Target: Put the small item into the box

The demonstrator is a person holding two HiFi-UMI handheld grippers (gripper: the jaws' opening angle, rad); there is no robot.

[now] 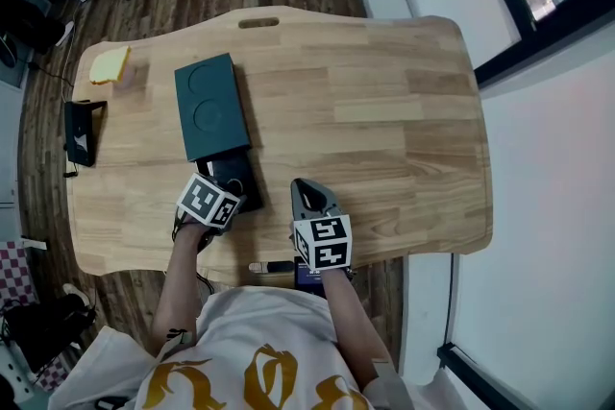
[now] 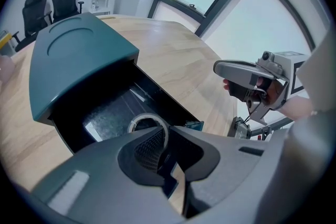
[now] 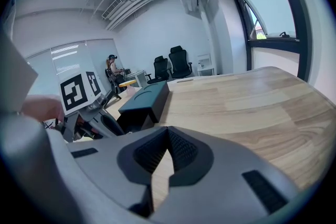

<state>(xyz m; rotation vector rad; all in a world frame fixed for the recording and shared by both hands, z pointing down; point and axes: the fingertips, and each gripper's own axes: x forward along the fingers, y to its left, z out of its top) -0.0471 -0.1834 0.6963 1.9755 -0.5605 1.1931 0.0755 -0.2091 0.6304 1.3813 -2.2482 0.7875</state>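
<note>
The left gripper [image 2: 166, 135] has its jaws pressed together on the rim of a small pale ring [image 2: 139, 121]; most of the ring sticks out just past the jaw tips. The ring hangs over the black drawer [image 2: 107, 110] that is slid out from the near end of the teal box [image 2: 79, 55]. It is above the drawer's dark floor; whether it touches that floor cannot be told. In the head view the left gripper's marker cube sits over that same drawer at the box's near end.

The right gripper [image 3: 168, 130] is clenched on nothing: its tips meet, and only bare wood shows through the slit below them. It is held to the right of the box's drawer end, apart from it, above the near part of the wooden table [image 1: 384, 110].

Beyond the box's far left corner lies a yellow block [image 1: 110, 64]. A black object [image 1: 83, 132] sits to the left of the box, at the table's edge.
</note>
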